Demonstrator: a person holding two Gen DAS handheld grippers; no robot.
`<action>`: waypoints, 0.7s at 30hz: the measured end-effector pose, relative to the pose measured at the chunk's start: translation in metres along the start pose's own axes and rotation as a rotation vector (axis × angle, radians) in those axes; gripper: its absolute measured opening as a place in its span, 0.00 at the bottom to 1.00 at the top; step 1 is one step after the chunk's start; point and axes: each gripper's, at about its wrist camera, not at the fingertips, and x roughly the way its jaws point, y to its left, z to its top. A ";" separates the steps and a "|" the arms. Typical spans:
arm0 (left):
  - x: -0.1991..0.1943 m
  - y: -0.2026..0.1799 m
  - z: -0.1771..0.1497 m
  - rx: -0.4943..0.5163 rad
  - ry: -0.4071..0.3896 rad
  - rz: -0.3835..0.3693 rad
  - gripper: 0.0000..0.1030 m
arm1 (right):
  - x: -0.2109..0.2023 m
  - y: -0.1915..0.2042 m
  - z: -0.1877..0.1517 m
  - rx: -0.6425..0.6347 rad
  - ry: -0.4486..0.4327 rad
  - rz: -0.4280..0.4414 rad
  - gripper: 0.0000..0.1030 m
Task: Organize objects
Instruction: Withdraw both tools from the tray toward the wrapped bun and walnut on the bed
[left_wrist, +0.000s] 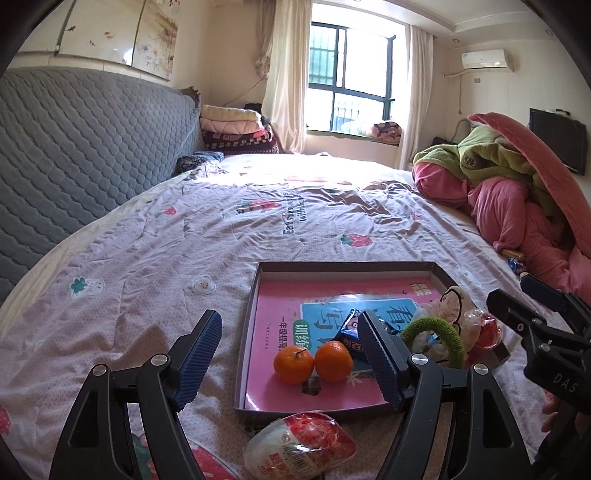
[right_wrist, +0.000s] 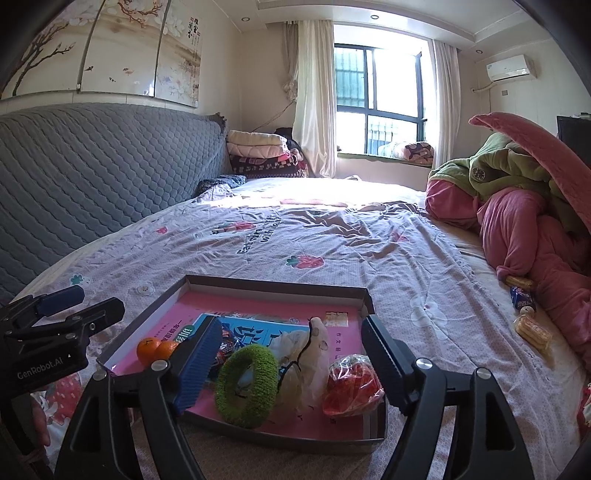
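Left wrist view: a wrapped snack (left_wrist: 299, 445) lies on the bed (left_wrist: 147, 258) just below the released left tool (left_wrist: 291, 356), outside the tray (left_wrist: 248, 332); two oranges (left_wrist: 313, 362) sit inside, between its fingers. Farther right, the right tool (right_wrist: 291, 363) is released above a green ring (right_wrist: 246, 386).

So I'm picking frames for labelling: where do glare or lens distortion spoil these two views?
Left wrist view: sunlight blows out the window and the far bed sheet; dark fisheye corners. Right wrist view: same blown-out window, headboard bowed by the lens; tray stays sharp.
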 end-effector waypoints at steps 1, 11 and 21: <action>-0.002 0.003 -0.001 0.002 0.000 0.000 0.75 | -0.003 -0.001 0.000 0.001 -0.004 0.002 0.75; -0.017 0.012 -0.017 0.014 0.031 -0.037 0.75 | -0.024 -0.005 -0.003 0.009 -0.005 0.033 0.78; -0.031 0.011 -0.034 0.050 0.046 -0.077 0.75 | -0.044 0.014 -0.019 -0.065 -0.019 0.061 0.83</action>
